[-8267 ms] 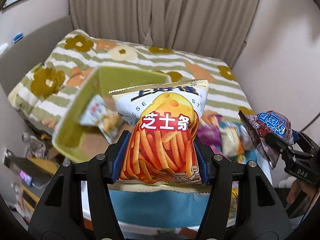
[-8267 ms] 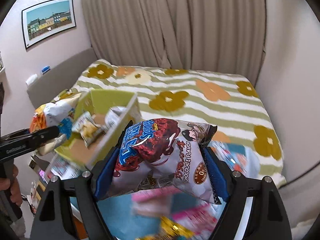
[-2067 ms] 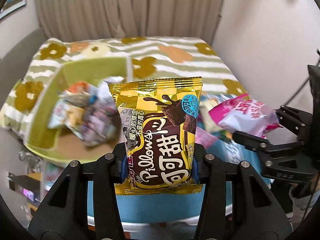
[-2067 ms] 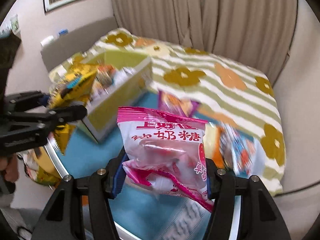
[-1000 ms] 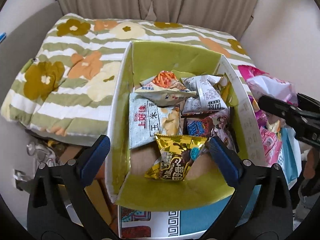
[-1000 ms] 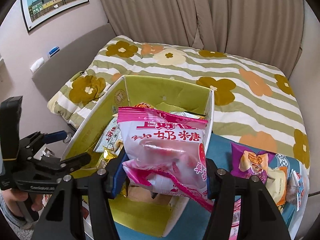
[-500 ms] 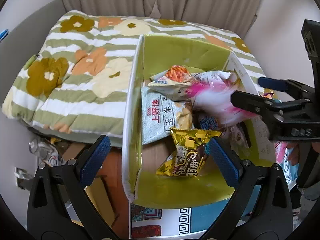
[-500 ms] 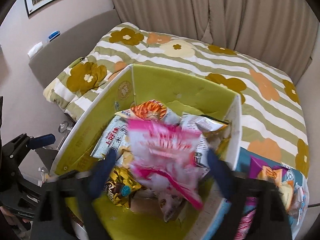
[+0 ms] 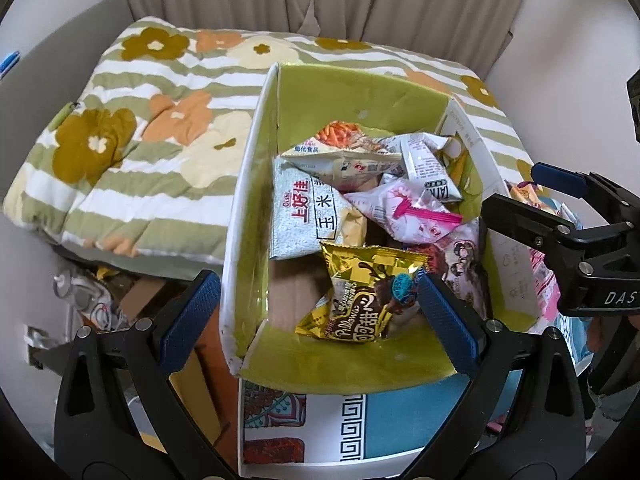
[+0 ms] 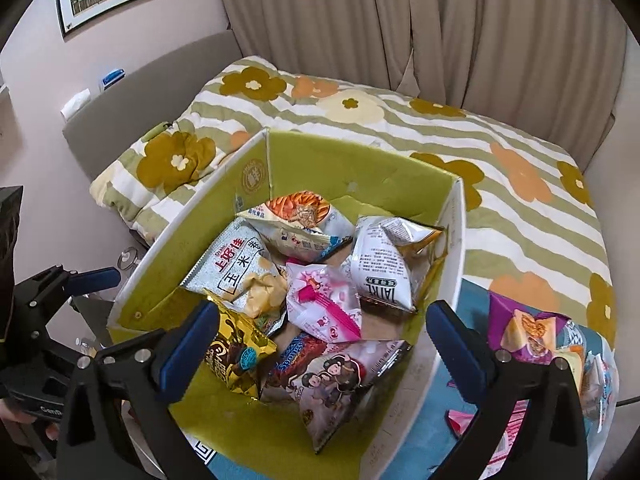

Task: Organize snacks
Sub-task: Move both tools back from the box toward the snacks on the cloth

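A green-lined cardboard box (image 9: pixel 360 92) (image 10: pixel 352 164) holds several snack bags. A pink milk-candy bag (image 9: pixel 404 216) (image 10: pixel 324 304) lies on top in the middle. A gold Pillows chocolate bag (image 9: pixel 368 300) (image 10: pixel 234 354) leans at the near side. My left gripper (image 9: pixel 318 322) is open and empty above the box's near edge. My right gripper (image 10: pixel 320 342) is open and empty above the box; it also shows in the left wrist view (image 9: pixel 532 204) at the right.
The box sits on a blue patterned table (image 9: pixel 360 428) beside a bed with a flowered quilt (image 10: pixel 400 112). More snack bags (image 10: pixel 532 336) lie on the table right of the box. Clutter lies on the floor (image 9: pixel 104 304) at the left.
My right gripper opened and dropped the pink candy bag into the box. A second ago my left gripper was open with the gold bag lying in the box.
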`<state>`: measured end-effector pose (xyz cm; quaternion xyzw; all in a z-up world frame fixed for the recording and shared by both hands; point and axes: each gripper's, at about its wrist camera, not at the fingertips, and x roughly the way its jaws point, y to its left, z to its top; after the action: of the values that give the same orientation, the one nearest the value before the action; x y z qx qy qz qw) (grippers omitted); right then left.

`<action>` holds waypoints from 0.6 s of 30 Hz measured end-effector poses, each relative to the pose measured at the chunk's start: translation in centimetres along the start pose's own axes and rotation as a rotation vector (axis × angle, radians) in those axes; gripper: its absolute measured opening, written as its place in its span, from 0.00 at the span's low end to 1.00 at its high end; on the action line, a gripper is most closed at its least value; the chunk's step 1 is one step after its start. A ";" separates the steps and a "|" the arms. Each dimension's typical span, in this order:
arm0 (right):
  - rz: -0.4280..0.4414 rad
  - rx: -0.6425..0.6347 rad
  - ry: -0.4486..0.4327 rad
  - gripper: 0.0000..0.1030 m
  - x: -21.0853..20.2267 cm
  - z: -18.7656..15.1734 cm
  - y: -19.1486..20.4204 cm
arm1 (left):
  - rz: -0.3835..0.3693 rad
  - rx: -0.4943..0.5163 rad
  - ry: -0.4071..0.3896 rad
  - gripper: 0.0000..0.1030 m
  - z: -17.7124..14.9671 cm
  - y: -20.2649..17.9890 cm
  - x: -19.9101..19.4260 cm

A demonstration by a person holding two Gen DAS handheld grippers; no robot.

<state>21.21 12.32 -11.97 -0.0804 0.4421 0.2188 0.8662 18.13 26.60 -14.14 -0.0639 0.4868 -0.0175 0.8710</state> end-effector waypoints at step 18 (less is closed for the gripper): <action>0.005 0.032 -0.115 1.00 -10.0 -4.0 -5.3 | 0.016 -0.029 -0.122 0.96 -2.0 -8.9 -6.4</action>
<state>15.51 3.16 -6.60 -0.0530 0.3952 0.2182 0.8907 13.37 18.16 -8.64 -0.0736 0.4337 0.0002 0.8981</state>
